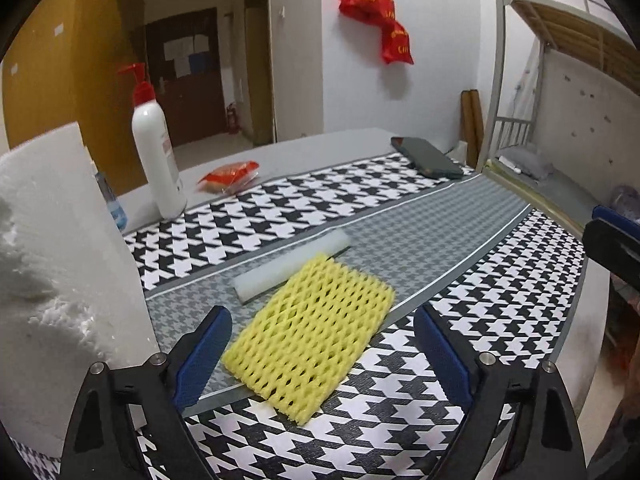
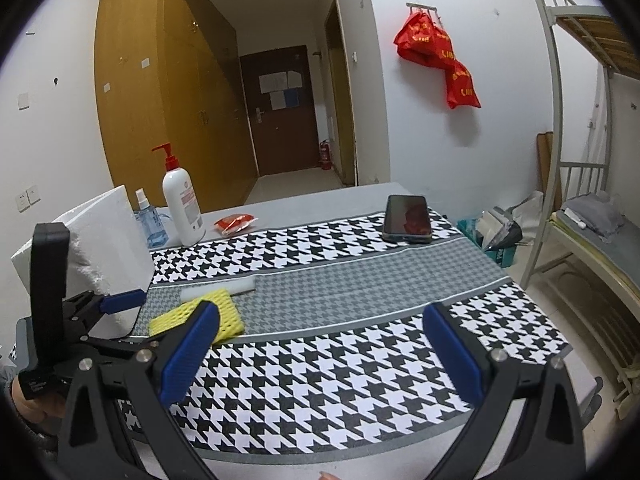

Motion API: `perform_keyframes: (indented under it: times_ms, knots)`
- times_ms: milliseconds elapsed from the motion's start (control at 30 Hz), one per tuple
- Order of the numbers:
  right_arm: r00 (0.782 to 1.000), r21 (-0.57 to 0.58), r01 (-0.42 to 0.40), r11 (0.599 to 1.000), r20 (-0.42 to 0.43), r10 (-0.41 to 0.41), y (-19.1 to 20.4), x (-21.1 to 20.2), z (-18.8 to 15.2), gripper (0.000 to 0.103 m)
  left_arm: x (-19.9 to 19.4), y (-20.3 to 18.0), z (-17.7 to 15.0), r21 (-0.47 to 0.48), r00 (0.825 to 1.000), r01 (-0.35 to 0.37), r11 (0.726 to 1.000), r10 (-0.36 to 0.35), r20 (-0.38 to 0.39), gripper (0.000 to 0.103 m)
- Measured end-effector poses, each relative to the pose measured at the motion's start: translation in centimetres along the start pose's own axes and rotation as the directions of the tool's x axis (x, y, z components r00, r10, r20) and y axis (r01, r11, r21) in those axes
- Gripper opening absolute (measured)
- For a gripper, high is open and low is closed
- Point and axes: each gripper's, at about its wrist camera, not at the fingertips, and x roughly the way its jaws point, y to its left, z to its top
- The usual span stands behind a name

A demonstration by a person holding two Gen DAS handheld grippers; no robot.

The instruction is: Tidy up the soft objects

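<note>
A yellow foam net pad [image 1: 310, 336] lies flat on the houndstooth mat [image 1: 500, 320]. A white foam bar [image 1: 294, 265] lies just behind it, touching its far edge. A big white foam block [image 1: 52, 260] stands at the left. My left gripper [image 1: 322, 356] is open, empty, its jaws standing either side of the yellow pad's near end. My right gripper [image 2: 320, 352] is open and empty over the mat's near right part. In the right wrist view I see the yellow pad [image 2: 224, 312], the bar [image 2: 224, 289], the block [image 2: 108, 248] and the left gripper's fingers [image 2: 122, 300].
A white pump bottle [image 1: 154, 148], a blue spray bottle [image 2: 148, 224] and a red snack packet [image 1: 230, 176] stand at the back left. A dark phone [image 2: 408, 218] lies at the back right. A metal bunk bed [image 2: 580, 200] stands to the right of the table.
</note>
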Motion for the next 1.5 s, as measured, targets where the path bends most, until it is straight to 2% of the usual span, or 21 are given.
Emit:
perform_keyframes:
  times_ms: [267,600,700,833,1033,1167,1200,1333,1467,1500]
  knots:
    - [0.999,-0.029,0.000,1.000,-0.048,-0.002,0.4,1.4,0.4,0.102,0.7,0.6,-0.3,0.009,0.999,0.008,1.000,-0.007,-0.043,0.088]
    - [0.996,-0.056,-0.035,0.998,-0.083,0.030,0.8,2.8,0.9,0.102,1.7,1.1,-0.6,0.011,0.995,0.014,1.000,-0.013,-0.100,0.075]
    - [0.995,-0.069,-0.045,0.997,-0.096,0.039,0.9,3.3,1.1,0.102,2.1,1.2,-0.5,0.023,0.993,-0.004,1.000,0.006,-0.115,0.071]
    - [0.992,-0.087,-0.064,0.994,-0.114,0.054,1.1,4.1,1.2,0.102,2.6,1.3,-0.6,0.029,0.990,0.003,1.000,0.001,-0.141,0.071]
    - [0.985,-0.121,-0.106,0.987,-0.150,0.088,1.6,5.2,1.4,0.102,2.9,0.1,-0.9,0.101,0.985,-0.001,0.995,0.018,-0.169,0.071]
    - [0.981,-0.137,-0.126,0.983,-0.167,0.103,1.9,5.5,1.3,0.102,3.1,0.4,-1.0,0.092,0.986,-0.001,0.996,0.017,-0.168,0.071]
    - [0.980,-0.142,-0.128,0.982,-0.170,0.103,1.9,5.6,1.2,0.102,3.1,0.4,-0.9,0.090,0.986,-0.001,0.996,0.016,-0.168,0.069]
    - [0.978,-0.151,-0.136,0.979,-0.177,0.108,1.9,5.9,1.6,0.102,3.1,1.2,-0.8,0.064,0.986,-0.035,0.997,0.045,-0.160,0.046]
    - [0.976,-0.170,-0.144,0.975,-0.184,0.112,2.2,6.0,1.8,0.102,3.0,1.8,-0.7,0.040,0.987,-0.042,0.998,0.048,-0.152,0.036]
    - [0.976,-0.174,-0.147,0.974,-0.188,0.114,2.3,6.1,1.8,0.102,2.9,2.0,-0.7,0.029,0.988,-0.039,0.999,0.043,-0.149,0.030]
